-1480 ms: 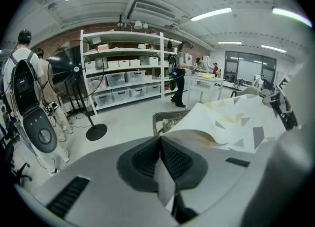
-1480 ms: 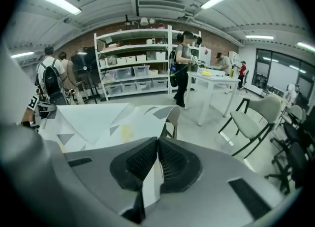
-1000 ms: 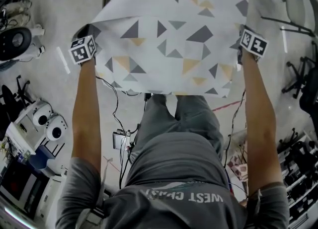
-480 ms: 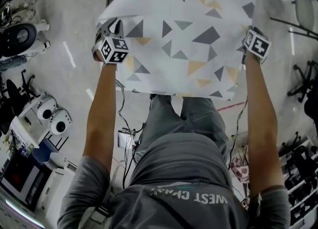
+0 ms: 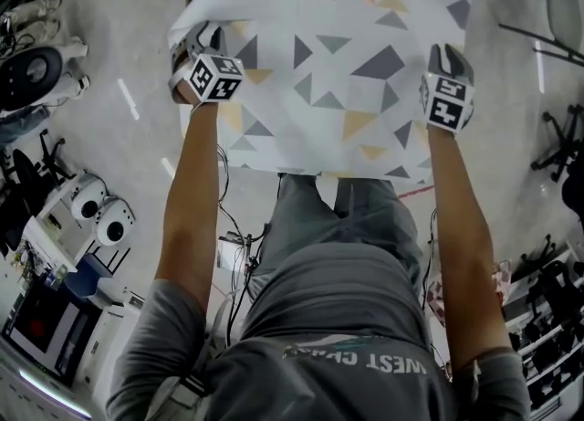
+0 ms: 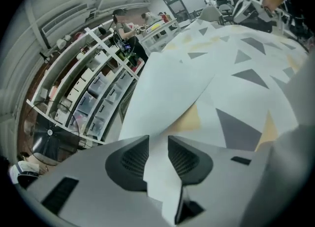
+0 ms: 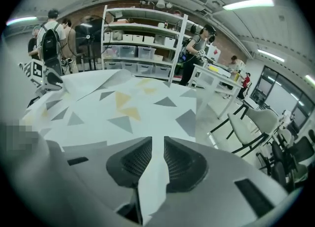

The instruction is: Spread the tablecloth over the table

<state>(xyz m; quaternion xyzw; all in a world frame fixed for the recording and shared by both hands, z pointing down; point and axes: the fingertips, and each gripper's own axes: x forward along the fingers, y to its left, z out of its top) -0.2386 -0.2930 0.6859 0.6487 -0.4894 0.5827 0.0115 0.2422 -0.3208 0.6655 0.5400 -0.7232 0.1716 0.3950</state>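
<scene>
The tablecloth [image 5: 347, 63], white with grey and yellow triangles, lies spread in front of me, its near edge hanging by my legs. My left gripper [image 5: 203, 37] is at its near left corner and my right gripper [image 5: 449, 52] at its near right edge. In the left gripper view a strip of cloth [image 6: 236, 73] runs between the jaws of that gripper [image 6: 158, 145]; the jaws have just been opening and the pads stand off the cloth. In the right gripper view the cloth [image 7: 123, 103] likewise passes between the parted jaws of that gripper [image 7: 157, 145], which have also just been opening.
Chairs [image 5: 547, 8] stand to the right. White machines [image 5: 91, 218] and cables are on the floor at left. Storage shelves [image 6: 88, 103] and people stand beyond the table; a second table [image 7: 216, 81] and chair [image 7: 261, 122] lie to the right.
The left gripper has moved inward to the right over the cloth's corner and rolled. The right gripper has shifted a little inward to the left. The cloth has stayed spread.
</scene>
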